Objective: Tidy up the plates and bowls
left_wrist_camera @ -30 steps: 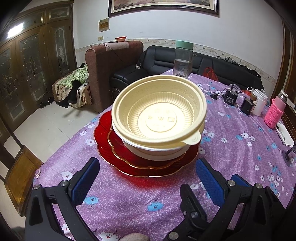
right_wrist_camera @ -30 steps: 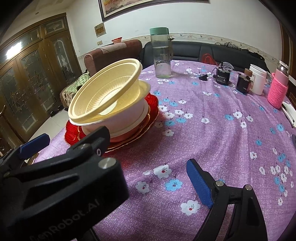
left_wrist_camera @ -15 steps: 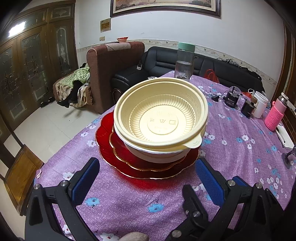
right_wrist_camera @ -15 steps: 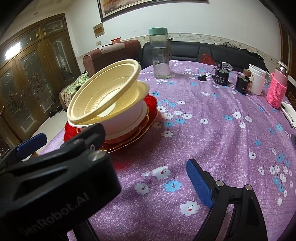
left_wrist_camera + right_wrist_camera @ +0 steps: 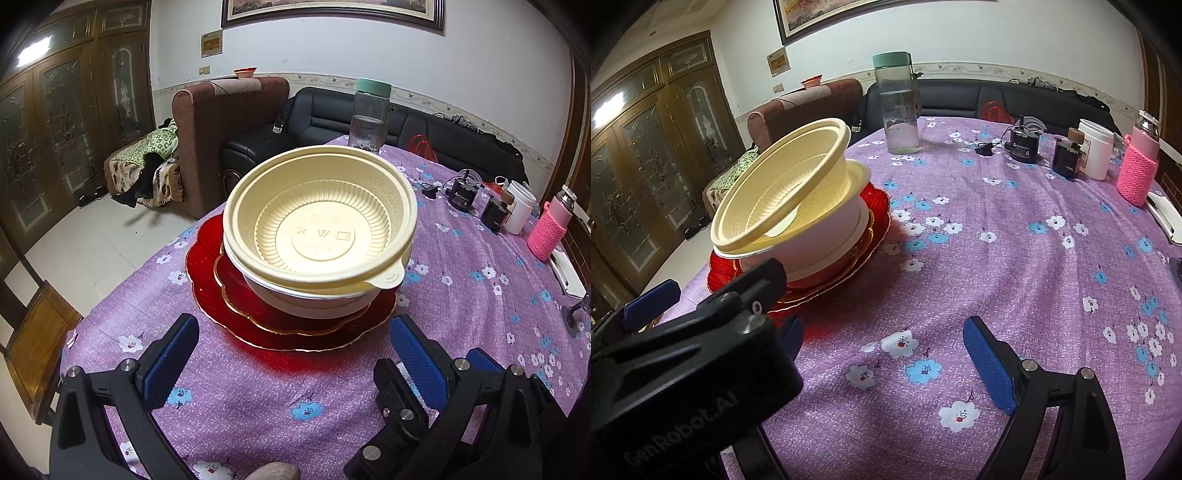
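A cream bowl lies tilted in a white bowl. Both rest on a small gold-rimmed red plate, which sits on a larger red plate on the purple flowered tablecloth. My left gripper is open just short of the stack's near edge, with nothing between its blue pads. In the right wrist view the same stack stands at the left. My right gripper is open over bare cloth to the stack's right. Its left finger is mostly hidden behind the left tool's black housing.
A clear bottle with a green lid stands behind the stack. At the far right are black devices, a white jar and a pink-sleeved bottle. A wooden chair stands by the table's left edge. Sofas lie beyond.
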`<state>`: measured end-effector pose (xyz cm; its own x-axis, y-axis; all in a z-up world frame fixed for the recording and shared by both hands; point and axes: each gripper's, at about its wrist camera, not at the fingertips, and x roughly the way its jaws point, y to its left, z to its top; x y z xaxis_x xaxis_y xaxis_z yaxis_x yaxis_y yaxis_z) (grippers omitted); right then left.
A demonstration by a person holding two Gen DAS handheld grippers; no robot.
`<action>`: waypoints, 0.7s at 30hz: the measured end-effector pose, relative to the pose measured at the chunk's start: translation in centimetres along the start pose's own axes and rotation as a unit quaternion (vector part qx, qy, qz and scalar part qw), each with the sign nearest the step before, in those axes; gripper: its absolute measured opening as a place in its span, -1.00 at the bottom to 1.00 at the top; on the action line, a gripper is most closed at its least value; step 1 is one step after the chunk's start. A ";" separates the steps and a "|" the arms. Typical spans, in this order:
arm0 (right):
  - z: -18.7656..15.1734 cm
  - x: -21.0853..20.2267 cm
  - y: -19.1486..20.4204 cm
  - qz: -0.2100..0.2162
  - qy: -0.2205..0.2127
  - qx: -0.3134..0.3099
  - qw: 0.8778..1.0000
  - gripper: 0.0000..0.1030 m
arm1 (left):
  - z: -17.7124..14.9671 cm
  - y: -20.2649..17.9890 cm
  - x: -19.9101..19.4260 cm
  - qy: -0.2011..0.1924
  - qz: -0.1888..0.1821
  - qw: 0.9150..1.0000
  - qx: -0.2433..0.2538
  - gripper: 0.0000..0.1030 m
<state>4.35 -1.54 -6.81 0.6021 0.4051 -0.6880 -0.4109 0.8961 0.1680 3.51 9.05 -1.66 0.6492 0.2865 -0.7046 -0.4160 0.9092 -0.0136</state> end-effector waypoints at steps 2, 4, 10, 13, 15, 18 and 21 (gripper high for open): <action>0.0 0.0 0.0 0.001 0.000 0.001 1.000 0.77 | 0.0 0.0 0.0 0.000 0.000 1.000 -0.001 1.00; 0.0 0.0 0.0 0.000 0.000 0.002 1.000 0.77 | 0.0 0.1 0.0 0.000 0.000 1.000 -0.001 1.00; 0.0 -0.1 0.1 0.000 -0.002 -0.002 1.000 0.77 | -0.1 -0.2 -0.3 -0.007 0.001 1.000 0.008 1.00; 0.0 -0.3 0.2 0.001 -0.005 -0.003 1.000 0.77 | -0.1 -0.4 -0.5 -0.009 0.002 1.000 0.010 1.00; 0.0 -0.5 0.2 0.002 -0.006 -0.003 1.000 0.77 | -0.1 -0.4 -0.7 -0.010 0.004 1.000 0.010 1.00; 0.0 -0.7 0.1 0.003 -0.008 -0.002 1.000 0.77 | -0.1 -0.5 -0.9 -0.013 0.004 1.000 0.010 1.00; 0.0 -0.9 0.2 0.003 -0.010 -0.003 1.000 0.77 | -0.1 -0.5 -1.2 -0.016 0.004 1.000 0.010 1.00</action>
<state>3.73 -1.75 -6.15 0.6127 0.4146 -0.6728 -0.4185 0.8924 0.1688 2.85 8.20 -0.85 0.6670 0.3025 -0.6809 -0.4082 0.9129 0.0057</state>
